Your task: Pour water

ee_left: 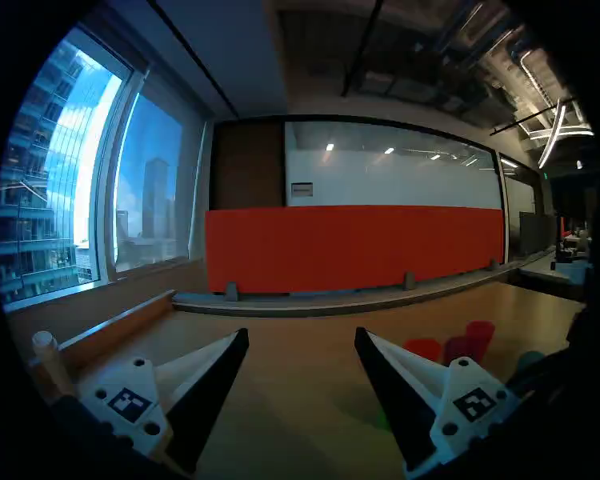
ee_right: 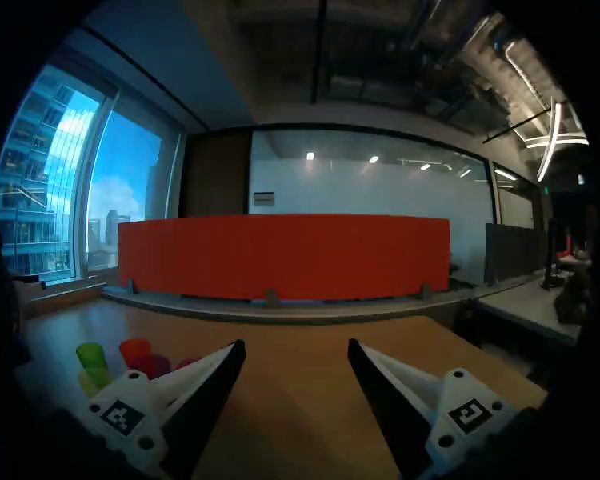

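Note:
In the left gripper view my left gripper [ee_left: 302,340] stands open above the wooden table [ee_left: 300,400], nothing between its fingers. Behind its right finger are several small cups, red [ee_left: 422,349] and dark pink [ee_left: 468,342]. A pale bottle neck [ee_left: 48,360] shows at the far left edge. In the right gripper view my right gripper [ee_right: 296,352] is open over the same table [ee_right: 300,376], empty. Coloured cups stand behind its left finger: a green cup [ee_right: 92,356], a red cup [ee_right: 136,352] and a purple cup [ee_right: 154,366].
A long red divider panel [ee_left: 352,248] stands along the table's far edge. Large windows [ee_left: 76,192] are on the left. Another desk [ee_right: 532,308] with dark objects stands at the right.

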A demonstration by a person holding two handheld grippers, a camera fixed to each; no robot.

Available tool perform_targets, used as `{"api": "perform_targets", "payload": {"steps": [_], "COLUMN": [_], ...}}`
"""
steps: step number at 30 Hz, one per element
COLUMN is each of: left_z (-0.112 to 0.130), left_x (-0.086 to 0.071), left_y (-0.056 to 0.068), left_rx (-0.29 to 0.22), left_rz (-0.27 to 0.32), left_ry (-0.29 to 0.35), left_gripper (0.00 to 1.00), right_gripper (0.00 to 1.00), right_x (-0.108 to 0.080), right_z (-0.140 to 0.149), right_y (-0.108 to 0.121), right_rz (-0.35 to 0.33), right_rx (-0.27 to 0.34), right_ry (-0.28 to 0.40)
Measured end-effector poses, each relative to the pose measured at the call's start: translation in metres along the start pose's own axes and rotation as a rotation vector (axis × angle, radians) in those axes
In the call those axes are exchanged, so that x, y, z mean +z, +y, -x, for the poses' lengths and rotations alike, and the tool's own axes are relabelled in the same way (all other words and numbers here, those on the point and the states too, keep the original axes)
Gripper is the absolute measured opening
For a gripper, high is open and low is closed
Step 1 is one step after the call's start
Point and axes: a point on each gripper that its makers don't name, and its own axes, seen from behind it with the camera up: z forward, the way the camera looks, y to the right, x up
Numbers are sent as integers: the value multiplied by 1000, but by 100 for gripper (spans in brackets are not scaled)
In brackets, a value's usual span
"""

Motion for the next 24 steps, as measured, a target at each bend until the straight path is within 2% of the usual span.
{"api": "perform_targets", "payload": {"steps": [9, 21, 24], "left_z": [-49, -130, -141], "left_x": [12, 18, 19], "left_y": [-2, 4, 9], "left_rx": [-12, -33, -30], "left_rz": [25, 93, 123], "left_ry": [-42, -11, -6], "left_gripper": [99, 99, 99], "right_gripper": [99, 99, 99], "right_x": [5, 10, 11], "right_z": [-51, -113, -118], "right_y": [-1, -14, -18], "right_rz": [-25, -102, -123], "right_rx": [-22, 28, 41], "right_ry": [0, -10, -16]}}
